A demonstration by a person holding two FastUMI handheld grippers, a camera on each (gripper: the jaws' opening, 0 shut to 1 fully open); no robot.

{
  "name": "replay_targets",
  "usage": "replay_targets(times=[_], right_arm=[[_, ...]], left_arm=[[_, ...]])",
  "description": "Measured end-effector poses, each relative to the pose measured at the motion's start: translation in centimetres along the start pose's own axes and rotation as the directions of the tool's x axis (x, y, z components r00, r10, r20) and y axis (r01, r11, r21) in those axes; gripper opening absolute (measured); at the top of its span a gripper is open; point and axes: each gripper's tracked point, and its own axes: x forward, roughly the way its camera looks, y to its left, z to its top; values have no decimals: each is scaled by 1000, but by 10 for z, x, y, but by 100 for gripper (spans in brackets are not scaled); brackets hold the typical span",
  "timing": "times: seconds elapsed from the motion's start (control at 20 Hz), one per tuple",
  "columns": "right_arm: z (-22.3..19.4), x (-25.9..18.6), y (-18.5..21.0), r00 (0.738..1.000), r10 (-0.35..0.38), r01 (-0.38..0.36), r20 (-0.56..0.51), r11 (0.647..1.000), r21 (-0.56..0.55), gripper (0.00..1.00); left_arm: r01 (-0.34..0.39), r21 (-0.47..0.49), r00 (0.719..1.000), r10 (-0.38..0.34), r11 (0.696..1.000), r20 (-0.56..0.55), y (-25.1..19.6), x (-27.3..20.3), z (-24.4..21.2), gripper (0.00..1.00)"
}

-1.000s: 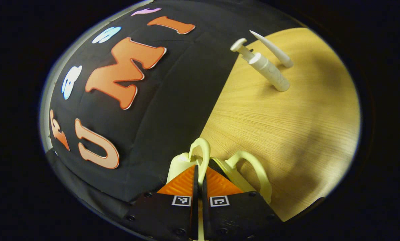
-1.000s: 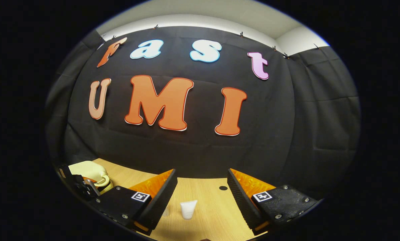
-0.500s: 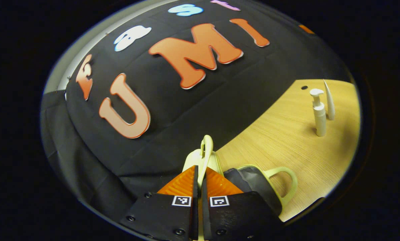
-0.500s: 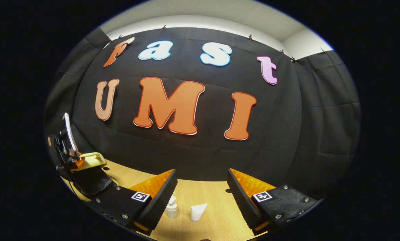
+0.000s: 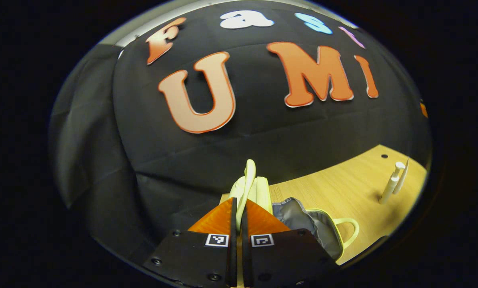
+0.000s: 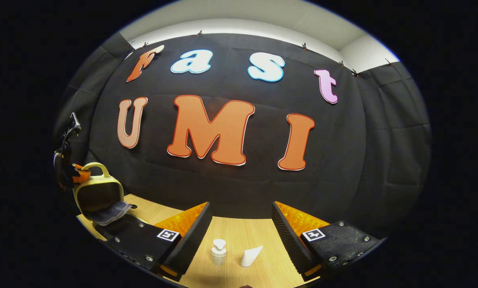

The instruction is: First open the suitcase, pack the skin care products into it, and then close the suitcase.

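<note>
The left gripper (image 5: 236, 216) has its jaws clenched on the pale yellow handle (image 5: 247, 176) of the suitcase lid (image 5: 259, 190), which stands upright at the near left corner of the wooden tabletop (image 5: 335, 188); in the right gripper view the lid (image 6: 99, 192) shows its dark inner face toward the room, with that gripper (image 6: 73, 176) pinching the handle at the lid's top left. The other half of the small yellow suitcase (image 5: 327, 230) lies flat on the tabletop just right of the lid, its grey fabric lining (image 5: 299, 214) bunched up at the hinge side and a second looped handle (image 5: 349, 232) at its free edge. Well apart from the suitcase, toward the far right of the tabletop, a white pump bottle (image 5: 391, 186) stands upright with a white tube (image 5: 403, 178) just beside it. The right gripper (image 6: 242, 240) hovers with its jaws released and wide apart, and between them the same pump bottle (image 6: 219, 252) and tube (image 6: 251, 257) sit side by side on the tabletop, neither touched by the fingers
</note>
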Motion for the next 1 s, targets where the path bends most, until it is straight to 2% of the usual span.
replay_targets(times=[0.1, 0.25, 0.55, 0.7, 0.85, 1.0], right_arm=[[0, -1, 4, 1000, -11, 11, -2, 1000, -8, 96], [1, -3, 9, 1000, -27, 27, -11, 999, -18, 96], [3, -3, 28, 999, -45, 44, -21, 998, -36, 96], [3, -1, 42, 999, -40, 39, -32, 999, -36, 96], [2, -1, 51, 998, -41, 40, -40, 998, -40, 96], [-3, -4, 56, 997, -49, 47, -63, 998, -28, 96]], left_arm=[[-15, -101, 1000, 14, 995, -8, 30, 4, -8, 6], [-49, -241, 999, 43, 969, -31, 66, 5, -27, 6], [-88, -451, 993, 41, 888, -113, 130, 25, -75, 6], [-124, -514, 983, 33, 849, -182, 140, 43, -112, 6], [-176, -579, 966, 25, 796, -259, 146, 64, -157, 7], [-227, -671, 938, -26, 706, -345, 136, 85, -207, 6]])
